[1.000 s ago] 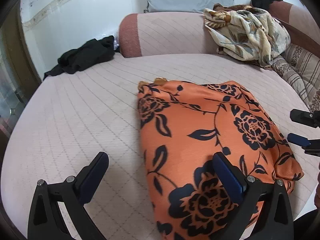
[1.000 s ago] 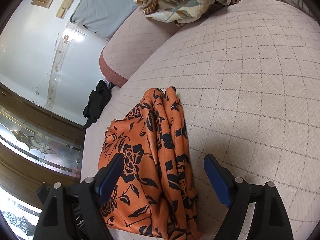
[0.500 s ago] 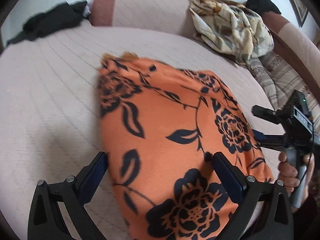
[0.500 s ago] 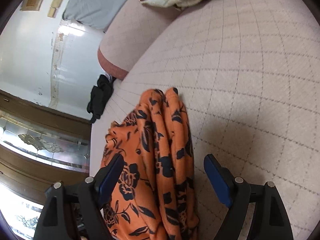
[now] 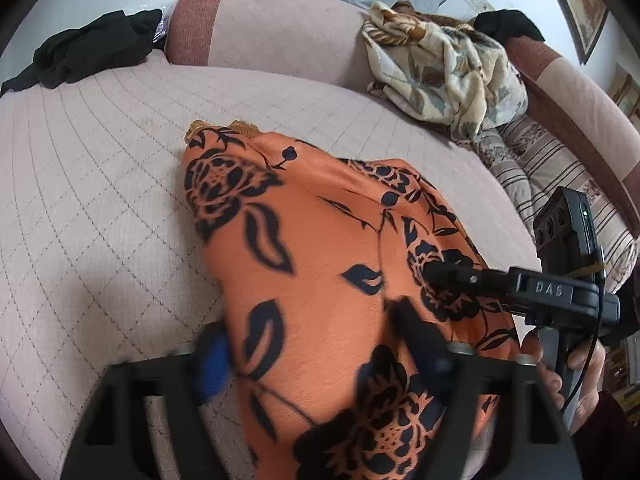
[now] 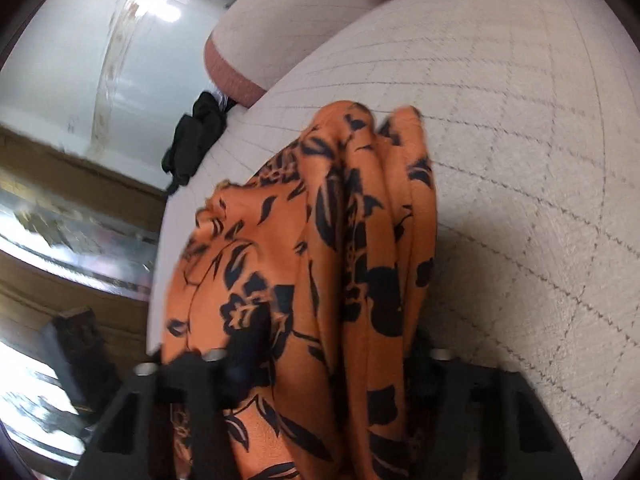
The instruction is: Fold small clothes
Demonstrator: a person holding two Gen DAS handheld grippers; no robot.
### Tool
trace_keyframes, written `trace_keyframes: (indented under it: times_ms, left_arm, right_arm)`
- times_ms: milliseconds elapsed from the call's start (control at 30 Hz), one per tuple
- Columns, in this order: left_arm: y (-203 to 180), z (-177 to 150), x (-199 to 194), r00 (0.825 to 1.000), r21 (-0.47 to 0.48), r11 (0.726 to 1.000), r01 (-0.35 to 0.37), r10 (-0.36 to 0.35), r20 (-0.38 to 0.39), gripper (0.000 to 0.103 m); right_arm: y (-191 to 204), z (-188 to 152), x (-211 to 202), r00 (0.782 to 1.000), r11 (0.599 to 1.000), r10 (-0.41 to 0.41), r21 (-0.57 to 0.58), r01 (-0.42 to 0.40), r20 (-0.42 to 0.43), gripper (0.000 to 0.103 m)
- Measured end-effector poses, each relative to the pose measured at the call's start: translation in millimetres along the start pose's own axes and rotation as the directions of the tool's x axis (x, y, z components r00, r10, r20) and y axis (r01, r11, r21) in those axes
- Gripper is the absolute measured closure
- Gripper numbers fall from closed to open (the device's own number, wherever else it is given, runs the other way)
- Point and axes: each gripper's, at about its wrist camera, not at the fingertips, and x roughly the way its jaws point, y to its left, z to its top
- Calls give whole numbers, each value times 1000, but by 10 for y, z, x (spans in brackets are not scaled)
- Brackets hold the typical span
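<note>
An orange cloth with black flowers [image 5: 320,240] lies folded on the quilted pink sofa seat [image 5: 100,200]. My left gripper [image 5: 316,352] is over its near end. One blurred fingertip is at the cloth's left edge and the other is on top of it. The jaws are closing with the cloth between them. My right gripper [image 6: 334,344] straddles the bunched right-hand folds of the cloth [image 6: 328,208], and its jaws are closing around them too. In the left wrist view the right gripper [image 5: 436,280] reaches in from the right, over the cloth's edge.
A black garment [image 5: 92,56] lies at the far left of the seat. A crumpled floral blanket [image 5: 448,68] and a striped cushion [image 5: 560,176] sit at the back right against the backrest [image 5: 280,28]. A person's hand [image 5: 576,364] holds the right gripper's handle.
Both grippers have come in over the orange cloth and tipped downward. The jaws of both have narrowed around it. The right gripper has slid in from the right onto the cloth's edge.
</note>
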Motion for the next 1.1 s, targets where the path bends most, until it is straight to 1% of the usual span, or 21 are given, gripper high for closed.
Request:
trace_keyframes:
  times_ms: [67,167,267,367,433,500,567,667,833,900,933,967,1000,1067,1100]
  left_arm:
    - [31,6,-28,1000,-9,1000,7,-7,12,52]
    - [75,17,-84,999,-22,1000,16,-15,33,61]
    - [97,22,-148,998,-26,1000,16,-15,61,66]
    - [162,-23,-248,995,-44,999,21,-17,94,66]
    - [224,-82,-374,991,-50,999,18,-11,131,66]
    - [286,-154,-499,986,-51,999,5,4,169,66]
    - [355,-237,-570,981,-47,999,-12,20,191,66]
    - [512,-270,-649,980,-60,997,-42,53,193,66]
    - [813,-310,-650,978,-102,989,-105,121,169,66]
    - [928,-325,-583,981,-123,985,-125,141,131,65]
    - [967,-328,-515,983,-135,980,-144,157,96,62]
    - [1006,-338,-458,983,-147,976,-160,172,66,57]
    - [1042,-354,-425,983,-156,974,-167,176,48,53]
    - [1039,-350,-462,984,-158,975,-158,168,52,51]
    - [1033,-356,-502,982,-156,974,-166,177,59,48]
  right_arm:
    - [84,-12,-30,1000,999,-23,-39,23,19,60]
    - [198,-40,-79,997,996,-54,-72,57,48,62]
    - [347,-55,-158,995,992,-61,-109,70,82,63]
    - [479,-78,-268,993,991,-36,-126,49,110,64]
    - [594,-88,-298,993,991,-7,-129,22,121,64]
    - [718,-110,-303,991,990,19,-144,1,135,64]
    - [835,-141,-293,988,987,48,-157,-25,145,64]
    - [982,-187,-184,986,986,90,-151,-69,141,64]
    - [1205,-276,107,988,987,101,-138,-84,121,64]
    - [1242,-330,221,989,990,92,-122,-77,118,64]
    - [1245,-354,313,991,993,73,-104,-62,111,64]
    - [1240,-363,386,994,995,55,-92,-46,99,64]
    - [1218,-375,508,998,997,8,-73,-3,66,63]
    - [1217,-377,609,996,994,-73,-79,76,44,55]
    - [1229,-373,602,995,992,-84,-92,88,44,54]
